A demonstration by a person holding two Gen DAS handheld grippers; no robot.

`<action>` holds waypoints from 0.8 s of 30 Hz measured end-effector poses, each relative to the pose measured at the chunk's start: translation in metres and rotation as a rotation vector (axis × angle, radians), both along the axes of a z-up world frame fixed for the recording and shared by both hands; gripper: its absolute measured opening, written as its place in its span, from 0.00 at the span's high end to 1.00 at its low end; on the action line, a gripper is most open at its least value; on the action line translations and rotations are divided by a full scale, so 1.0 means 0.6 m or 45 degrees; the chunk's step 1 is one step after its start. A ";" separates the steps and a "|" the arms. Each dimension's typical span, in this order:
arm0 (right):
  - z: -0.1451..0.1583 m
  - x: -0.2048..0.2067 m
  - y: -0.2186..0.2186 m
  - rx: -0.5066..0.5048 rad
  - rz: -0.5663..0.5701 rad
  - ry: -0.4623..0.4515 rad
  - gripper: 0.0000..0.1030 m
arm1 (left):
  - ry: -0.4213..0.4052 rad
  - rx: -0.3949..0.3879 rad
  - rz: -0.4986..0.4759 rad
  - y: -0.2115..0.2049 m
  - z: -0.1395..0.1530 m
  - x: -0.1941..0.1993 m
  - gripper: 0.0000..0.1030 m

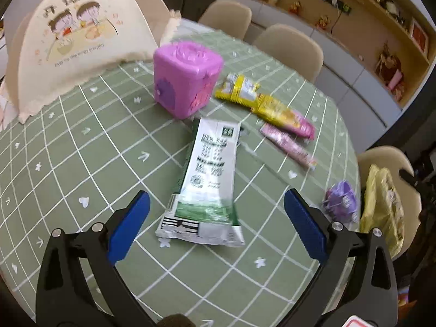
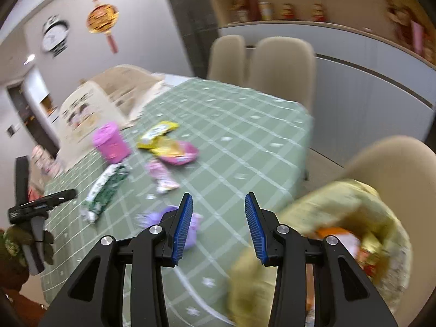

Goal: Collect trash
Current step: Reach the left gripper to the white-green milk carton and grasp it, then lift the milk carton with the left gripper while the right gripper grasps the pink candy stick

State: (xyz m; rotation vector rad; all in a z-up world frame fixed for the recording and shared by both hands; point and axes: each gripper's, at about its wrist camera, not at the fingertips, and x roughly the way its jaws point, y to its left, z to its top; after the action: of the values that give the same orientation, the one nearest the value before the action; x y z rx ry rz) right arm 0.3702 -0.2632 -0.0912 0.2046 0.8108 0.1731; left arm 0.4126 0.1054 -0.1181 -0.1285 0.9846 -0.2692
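Note:
A white and green pouch point(image 1: 204, 185) lies flat on the green checked tablecloth point(image 1: 81, 163). My left gripper point(image 1: 216, 193) hangs over the pouch's near end, open wide, its blue pads clear of it on both sides. Beyond lie a yellow wrapper point(image 1: 242, 92), a yellow-pink wrapper point(image 1: 286, 117) and a pink stick wrapper point(image 1: 288, 147). A crumpled purple wrapper point(image 1: 340, 201) sits near the table's right edge. My right gripper point(image 2: 218, 196) is open with nothing between its pads, above the table edge. The purple wrapper point(image 2: 160, 218) lies just left of it and a yellow bag point(image 2: 340, 218) to its right.
A pink cube box point(image 1: 185, 79) stands behind the pouch. A cream cartoon-printed cover point(image 1: 79, 35) sits at the table's far left. The yellow bag point(image 1: 381, 207) rests on a beige chair point(image 2: 395, 163) and holds orange scraps. More beige chairs point(image 2: 280, 68) ring the table.

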 end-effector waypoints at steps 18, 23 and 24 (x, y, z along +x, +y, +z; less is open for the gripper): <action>-0.014 0.153 0.162 -0.211 0.540 0.000 0.63 | 0.170 0.057 0.018 -0.029 -0.078 0.116 0.35; -0.043 0.211 0.174 -0.255 0.626 0.031 0.63 | 0.190 -0.026 0.039 -0.008 -0.070 0.103 0.48; -0.047 0.224 0.173 -0.253 0.634 0.035 0.63 | 0.183 -0.041 0.051 -0.003 -0.065 0.100 0.49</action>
State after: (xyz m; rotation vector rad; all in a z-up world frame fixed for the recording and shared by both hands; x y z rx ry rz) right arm 0.5047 -0.1592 -0.1194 -0.1872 0.8899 0.5558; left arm 0.4724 0.1034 -0.1573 -0.1991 1.1196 -0.2413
